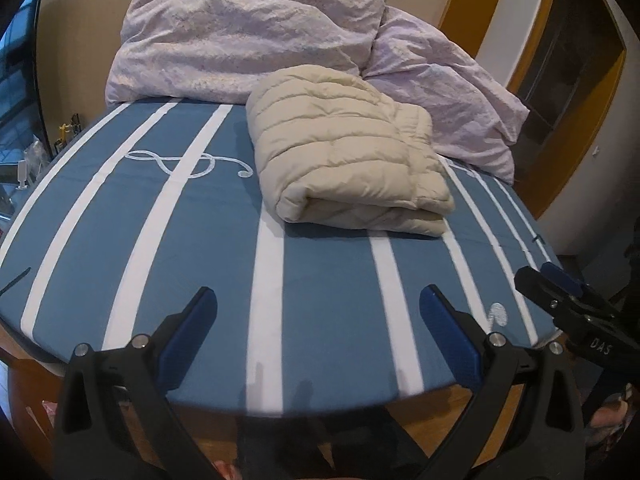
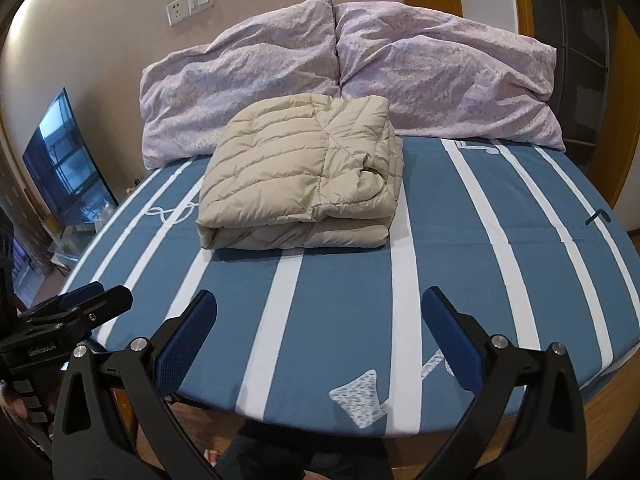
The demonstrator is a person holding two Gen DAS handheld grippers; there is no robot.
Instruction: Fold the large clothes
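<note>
Black claw (image 1: 318,304) w/ blue pads (image 1: 448,336)

You have the folded jacket (image 2: 300,176) lying on the bed (image 2: 340,288), about midway across and toward the far half. Behind it, two pillows (image 2: 240,76) lean side by side against the wall (image 2: 100,20) at the head of the bed, and the jacket's far edge sits just before them. Your left tongs (image 1: 318,308) and right tongs (image 2: 320,312) hang over the near edge of the bed, well apart from the jacket, left beside right. A screen (image 2: 64,160) stands off the bed's left side, and a wall socket (image 2: 188,4) sits above the left pillow.
</note>
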